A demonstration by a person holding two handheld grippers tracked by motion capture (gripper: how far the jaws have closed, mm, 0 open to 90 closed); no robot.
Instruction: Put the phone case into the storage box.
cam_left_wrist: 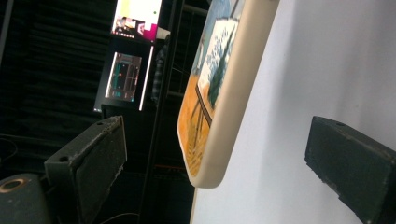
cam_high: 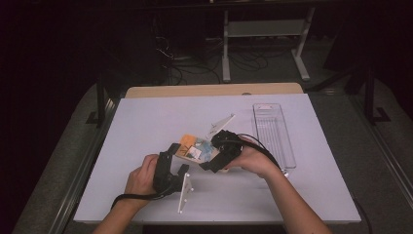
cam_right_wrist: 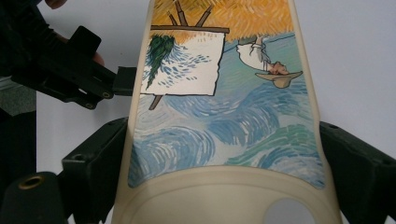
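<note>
While our right gripper (cam_right_wrist: 224, 154) clamps the phone case (cam_right_wrist: 224, 116), our open left gripper (cam_left_wrist: 224, 158) must next close on its corner.

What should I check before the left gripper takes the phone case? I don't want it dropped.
1. Right gripper clamped on the case: ok, fingers press both edges.
2. Left gripper open: ok.
3. Case between the left fingers: ok, its corner sits in the gap.
4. Left fingers touching the case: not ok, still apart.
5. Case lifted off the table: cannot tell.
6. Tray clear of both grippers: ok.
</note>
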